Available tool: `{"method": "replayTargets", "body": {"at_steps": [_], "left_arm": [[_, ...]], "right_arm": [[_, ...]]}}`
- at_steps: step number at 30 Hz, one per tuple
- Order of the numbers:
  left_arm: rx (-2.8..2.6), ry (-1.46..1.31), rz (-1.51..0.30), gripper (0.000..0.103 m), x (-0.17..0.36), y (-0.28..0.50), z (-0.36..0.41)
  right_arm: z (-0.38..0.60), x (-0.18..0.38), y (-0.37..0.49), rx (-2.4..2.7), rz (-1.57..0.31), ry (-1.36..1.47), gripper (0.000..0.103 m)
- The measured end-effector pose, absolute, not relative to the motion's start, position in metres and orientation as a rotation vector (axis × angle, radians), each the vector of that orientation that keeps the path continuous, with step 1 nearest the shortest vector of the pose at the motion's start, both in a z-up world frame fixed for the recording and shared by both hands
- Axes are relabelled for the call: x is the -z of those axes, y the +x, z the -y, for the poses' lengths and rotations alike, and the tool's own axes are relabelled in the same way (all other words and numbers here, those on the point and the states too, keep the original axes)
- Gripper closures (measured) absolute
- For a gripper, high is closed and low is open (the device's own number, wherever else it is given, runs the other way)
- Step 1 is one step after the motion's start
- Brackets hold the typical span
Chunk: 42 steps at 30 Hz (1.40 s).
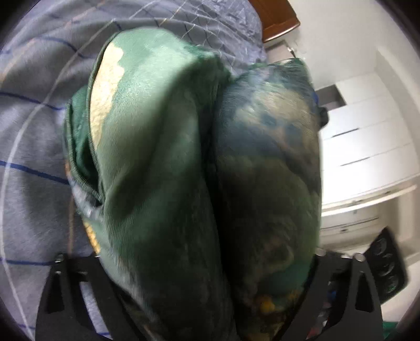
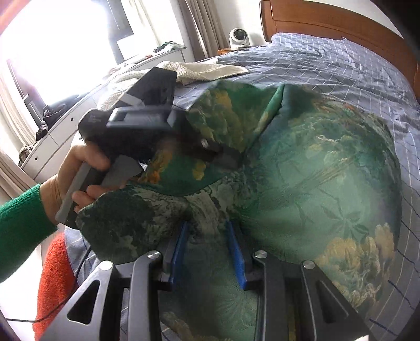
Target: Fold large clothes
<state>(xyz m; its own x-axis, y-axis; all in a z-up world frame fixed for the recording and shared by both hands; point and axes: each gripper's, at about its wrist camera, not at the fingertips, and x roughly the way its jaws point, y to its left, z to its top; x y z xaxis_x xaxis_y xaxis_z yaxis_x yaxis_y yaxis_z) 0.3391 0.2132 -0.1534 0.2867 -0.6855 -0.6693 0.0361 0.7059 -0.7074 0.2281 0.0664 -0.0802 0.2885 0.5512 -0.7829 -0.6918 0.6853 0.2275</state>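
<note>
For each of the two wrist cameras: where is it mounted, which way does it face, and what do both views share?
Left wrist: on the left tool, looking down its fingers; bunched green patterned garment fills the view, checked bedsheet behind.
Right wrist: on the right tool, facing across the bed to the headboard; blue pads pinch the garment; a hand in a green sleeve carries the left tool.
Shared: garment, bedsheet.

Left hand, green sleeve on the wrist, grips the left gripper handle; its tip is buried in green patterned garment, jaws wide with bunched cloth filling them. Right gripper angled down, blue pads pinching a fold.
</note>
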Motion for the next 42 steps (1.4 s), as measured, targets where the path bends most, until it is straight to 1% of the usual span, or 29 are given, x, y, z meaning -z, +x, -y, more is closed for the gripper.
{"method": "replayTargets", "body": {"at_steps": [2, 3, 4, 7, 9, 12, 14, 18, 21, 24, 26, 30, 31, 32, 33, 34, 36, 38, 42], "left_arm": [[0.526, -0.651, -1.180, 0.022, 0.151, 0.335, -0.215], [0.525, -0.651, -1.175, 0.023, 0.151, 0.332, -0.217], [0.524, -0.652, -1.172, 0.023, 0.151, 0.332, -0.217], [0.517, -0.642, -1.169, 0.023, 0.147, 0.325, -0.215], [0.513, -0.636, -1.169, 0.023, 0.145, 0.320, -0.214], [0.507, -0.634, -1.165, 0.022, 0.145, 0.317, -0.213], [0.505, -0.637, -1.163, 0.022, 0.146, 0.311, -0.216], [0.506, -0.640, -1.165, 0.022, 0.150, 0.309, -0.217], [0.508, -0.640, -1.169, 0.022, 0.152, 0.311, -0.219], [0.515, -0.651, -1.175, 0.021, 0.155, 0.315, -0.221], [0.518, -0.666, -1.177, 0.020, 0.157, 0.317, -0.224], [0.511, -0.706, -1.176, 0.020, 0.162, 0.318, -0.229], [0.503, -0.699, -1.170, 0.021, 0.160, 0.316, -0.229], [0.496, -0.689, -1.165, 0.023, 0.159, 0.315, -0.228], [0.484, -0.669, -1.155, 0.028, 0.155, 0.311, -0.227], [0.477, -0.656, -1.146, 0.030, 0.150, 0.308, -0.226], [0.471, -0.630, -1.120, 0.037, 0.135, 0.301, -0.224], [0.476, -0.618, -1.094, 0.040, 0.119, 0.296, -0.223], [0.493, -0.597, -1.027, 0.041, 0.084, 0.297, -0.226]], "right_arm": [[-0.054, 0.070, 0.227, -0.843, -0.975, -0.114, 0.065], [-0.042, 0.064, 0.228, -0.845, -0.978, -0.060, 0.057], [-0.024, 0.057, 0.230, -0.840, -0.968, 0.017, 0.053], [0.040, 0.047, 0.240, -0.741, -0.914, 0.186, 0.031], [0.079, 0.054, 0.254, -0.661, -0.925, 0.229, 0.029], [0.127, 0.083, 0.276, -0.576, -1.024, 0.324, 0.029], [0.142, 0.099, 0.283, -0.603, -1.061, 0.413, 0.029], [0.141, 0.126, 0.301, -0.726, -1.124, 0.547, 0.029], [0.135, 0.140, 0.314, -0.779, -1.136, 0.623, 0.018], [0.125, 0.155, 0.332, -0.843, -1.168, 0.672, 0.012], [0.116, 0.163, 0.344, -0.871, -1.181, 0.702, 0.010], [0.095, 0.169, 0.355, -0.855, -1.214, 0.700, 0.010], [0.090, 0.168, 0.357, -0.847, -1.219, 0.689, 0.011], [0.087, 0.165, 0.356, -0.839, -1.220, 0.672, 0.015], [0.086, 0.159, 0.353, -0.838, -1.208, 0.647, 0.028], [0.086, 0.152, 0.350, -0.841, -1.192, 0.618, 0.036], [0.085, 0.137, 0.341, -0.861, -1.159, 0.575, 0.040], [0.086, 0.121, 0.334, -0.884, -1.118, 0.566, 0.041], [0.086, 0.083, 0.332, -0.954, -1.018, 0.562, 0.041]]}}
